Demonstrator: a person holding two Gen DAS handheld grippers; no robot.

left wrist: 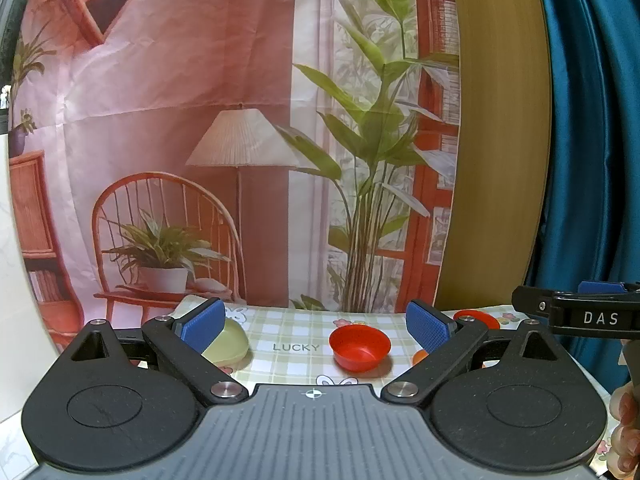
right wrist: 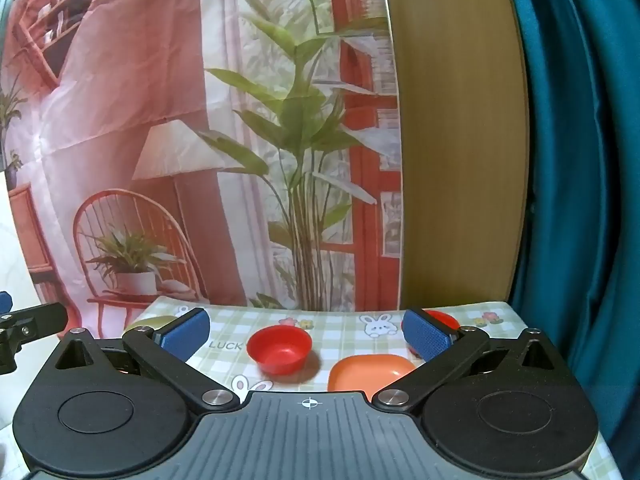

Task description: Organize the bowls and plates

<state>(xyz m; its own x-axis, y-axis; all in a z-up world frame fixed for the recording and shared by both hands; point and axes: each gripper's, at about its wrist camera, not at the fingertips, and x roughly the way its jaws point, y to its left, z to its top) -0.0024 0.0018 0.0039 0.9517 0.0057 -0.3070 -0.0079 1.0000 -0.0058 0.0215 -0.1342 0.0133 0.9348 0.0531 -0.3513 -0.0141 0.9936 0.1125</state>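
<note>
Checked tablecloth (left wrist: 296, 320), both tools tilted slightly downward, jaws wide, empty

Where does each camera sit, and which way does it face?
Left wrist: on the left claw, facing the table; its open blue pads and a hand show.
Right wrist: on the right claw, facing the same way; its open pads show.
Shared: red bowl, checked tablecloth, printed backdrop.
</note>
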